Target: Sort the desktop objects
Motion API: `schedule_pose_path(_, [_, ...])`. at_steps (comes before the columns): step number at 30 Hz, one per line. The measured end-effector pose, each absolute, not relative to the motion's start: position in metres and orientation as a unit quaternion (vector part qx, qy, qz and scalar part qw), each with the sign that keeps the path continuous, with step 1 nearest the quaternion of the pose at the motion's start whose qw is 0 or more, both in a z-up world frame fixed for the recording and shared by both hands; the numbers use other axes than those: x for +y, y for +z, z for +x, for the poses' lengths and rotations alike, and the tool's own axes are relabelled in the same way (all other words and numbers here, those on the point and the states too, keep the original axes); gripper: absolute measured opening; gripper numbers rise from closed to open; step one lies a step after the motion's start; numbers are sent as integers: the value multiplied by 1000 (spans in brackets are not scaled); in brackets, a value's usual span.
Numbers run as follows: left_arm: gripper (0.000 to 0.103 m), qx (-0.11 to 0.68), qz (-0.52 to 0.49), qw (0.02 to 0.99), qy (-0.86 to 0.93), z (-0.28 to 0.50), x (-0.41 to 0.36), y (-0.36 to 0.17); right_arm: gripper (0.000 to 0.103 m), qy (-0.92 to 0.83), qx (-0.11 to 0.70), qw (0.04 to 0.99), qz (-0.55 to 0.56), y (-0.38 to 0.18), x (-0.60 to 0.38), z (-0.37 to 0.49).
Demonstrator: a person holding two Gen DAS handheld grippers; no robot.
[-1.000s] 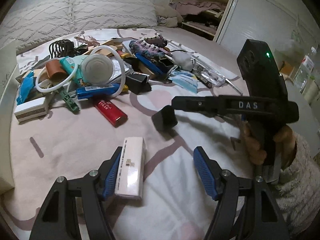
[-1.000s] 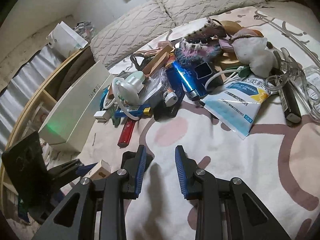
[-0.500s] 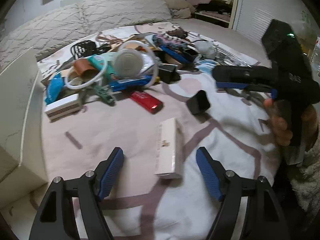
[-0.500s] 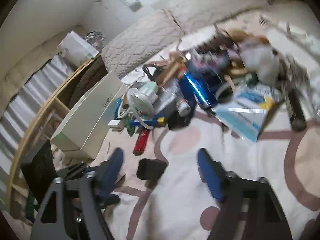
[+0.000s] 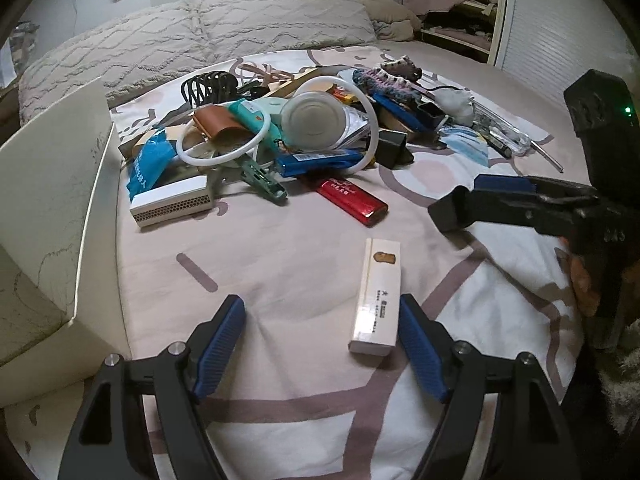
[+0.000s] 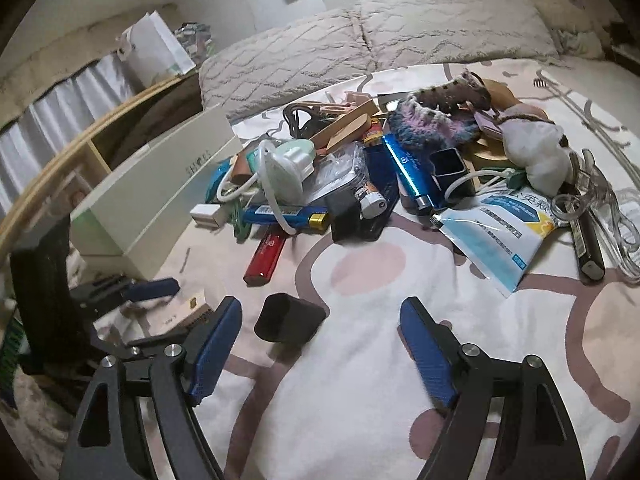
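Note:
A slim white box lies flat on the bedsheet between the jaws of my left gripper. It sits close to the right pad without being pressed, and the jaws are opening. My right gripper is opening too. A small black box rests on the sheet between its jaws, nearer the left pad and free of both. In the left wrist view the black box sits just under the right gripper's blue pad. The right wrist view shows the white box beside the left gripper's blue pad.
A pile of clutter fills the bed's middle: a red lighter-like case, a white tube ring, a blue tube, a mask packet. A tall white carton stands at the left. Pillows lie behind.
The right gripper went from shut on the black box to open, leaving it on the sheet. The left jaws widened and shifted left, so the white box now lies near the right pad.

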State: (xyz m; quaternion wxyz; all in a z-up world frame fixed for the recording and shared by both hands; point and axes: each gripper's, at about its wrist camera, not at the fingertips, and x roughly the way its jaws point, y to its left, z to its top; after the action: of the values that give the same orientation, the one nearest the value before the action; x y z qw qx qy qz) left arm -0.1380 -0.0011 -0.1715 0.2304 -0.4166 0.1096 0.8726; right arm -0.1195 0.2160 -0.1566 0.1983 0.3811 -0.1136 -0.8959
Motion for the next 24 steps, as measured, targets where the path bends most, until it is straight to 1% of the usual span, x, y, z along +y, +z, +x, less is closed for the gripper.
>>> schedule_pose_path(1, [78, 114, -417, 229, 872, -138, -1, -171, 93, -897, -106, 199, 381, -156, 213, -119])
schedule_pose_path(4, [78, 125, -417, 217, 874, -137, -4, -169, 103, -898, -88, 200, 382, -156, 208, -118])
schedule_pose_path(12, [82, 134, -414, 167, 885, -129, -18, -168, 103, -903, -56, 174, 389, -159, 197, -120])
schedule_pose_path(17, [82, 121, -399, 92, 904, -128, -27, -167, 103, -911, -4, 136, 389, -163, 181, -119])
schedule_pose_path(20, [82, 108, -401, 79, 906, -129, -30, -169, 103, -913, 15, 119, 389, -165, 177, -119])
schedule_pose_path(24, [82, 101, -402, 74, 907, -125, -25, -172, 103, -915, 15, 110, 389, -165, 178, -120])
